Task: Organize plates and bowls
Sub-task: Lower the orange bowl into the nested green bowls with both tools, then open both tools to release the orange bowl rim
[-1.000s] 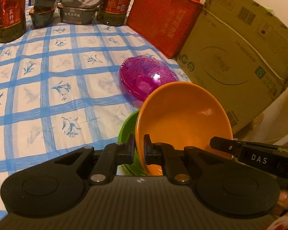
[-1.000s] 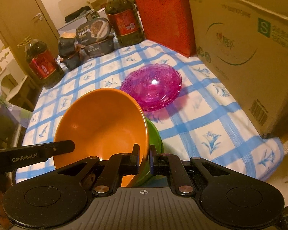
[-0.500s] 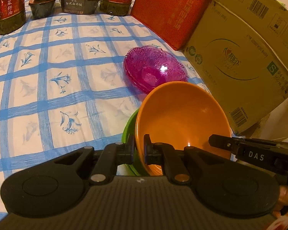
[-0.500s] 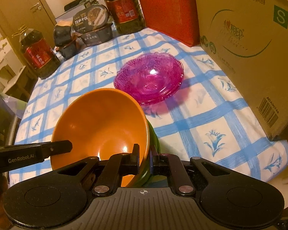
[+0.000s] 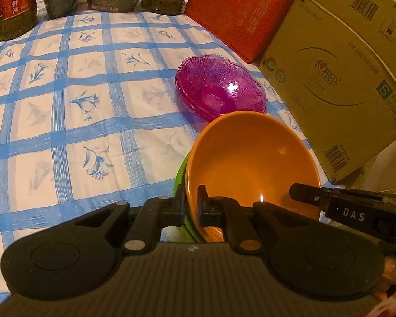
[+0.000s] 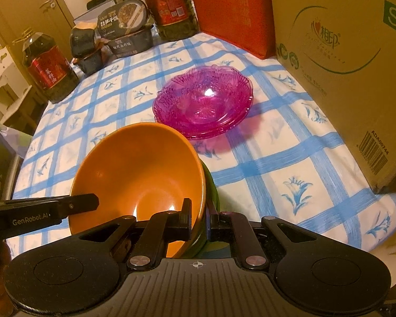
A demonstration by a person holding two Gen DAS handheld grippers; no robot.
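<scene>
An orange bowl [image 5: 250,163] sits nested inside a green bowl [image 5: 180,174]; both are held tilted above the near part of the table. My left gripper [image 5: 190,207] is shut on their left rim. My right gripper [image 6: 200,218] is shut on their right rim, where the orange bowl [image 6: 140,174] and a sliver of the green bowl [image 6: 211,187] show. Stacked pink glass bowls [image 5: 220,89] rest on the checked tablecloth just beyond; they also show in the right wrist view [image 6: 206,103].
A large cardboard box [image 6: 343,60] and a red bag [image 5: 240,13] line the table's right side. Oil bottles [image 6: 46,66] and food containers [image 6: 124,26] stand at the far edge. The blue-checked tablecloth [image 5: 66,105] spreads to the left.
Both grippers have carried the orange and green bowls forward over the table, closer to the pink bowls. The grips have not changed.
</scene>
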